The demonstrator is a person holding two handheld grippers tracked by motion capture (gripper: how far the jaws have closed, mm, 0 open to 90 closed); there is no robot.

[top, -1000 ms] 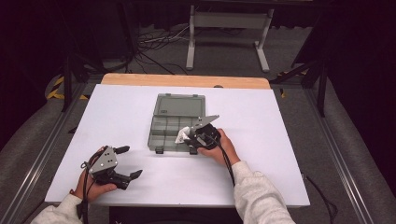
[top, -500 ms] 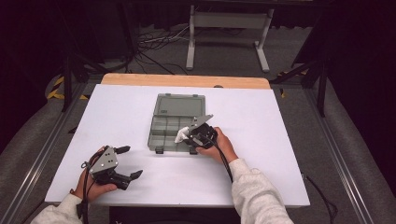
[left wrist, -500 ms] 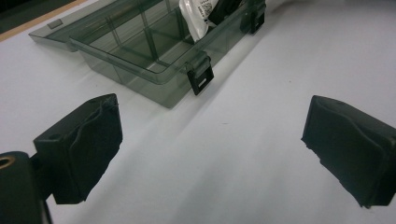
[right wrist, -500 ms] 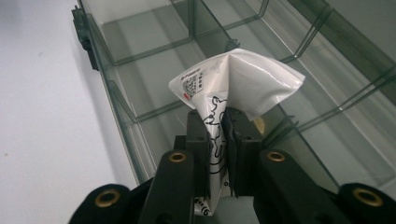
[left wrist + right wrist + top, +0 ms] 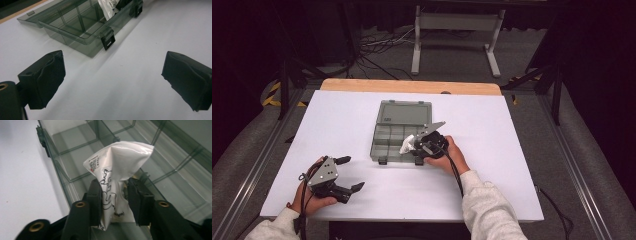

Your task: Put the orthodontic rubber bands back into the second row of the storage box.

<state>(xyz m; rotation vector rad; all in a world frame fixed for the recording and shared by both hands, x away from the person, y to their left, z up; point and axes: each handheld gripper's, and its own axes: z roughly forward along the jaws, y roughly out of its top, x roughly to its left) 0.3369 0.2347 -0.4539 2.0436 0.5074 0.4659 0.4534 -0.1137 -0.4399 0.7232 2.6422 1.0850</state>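
A clear grey compartment box (image 5: 393, 131) lies open mid-table, its lid folded back flat. My right gripper (image 5: 416, 146) is shut on a small white plastic packet (image 5: 406, 144) and holds it over the box's front right compartments. In the right gripper view the packet (image 5: 117, 167) is pinched and crumpled between the two black fingers (image 5: 96, 195), above the box (image 5: 75, 150). My left gripper (image 5: 350, 174) rests near the table's front left, open, nothing between its pads (image 5: 46, 75). The left gripper view has the box (image 5: 75, 27) ahead with the packet (image 5: 108, 7) at its far corner.
The white table top (image 5: 512, 150) has bare room left and right of the box. A wooden strip (image 5: 412, 86) runs along the far edge. Beyond it stand a metal stand (image 5: 454, 30) and cables on a dark floor.
My right gripper with the packet has shifted slightly left and down over the box's front compartments. The left gripper has stayed where it was.
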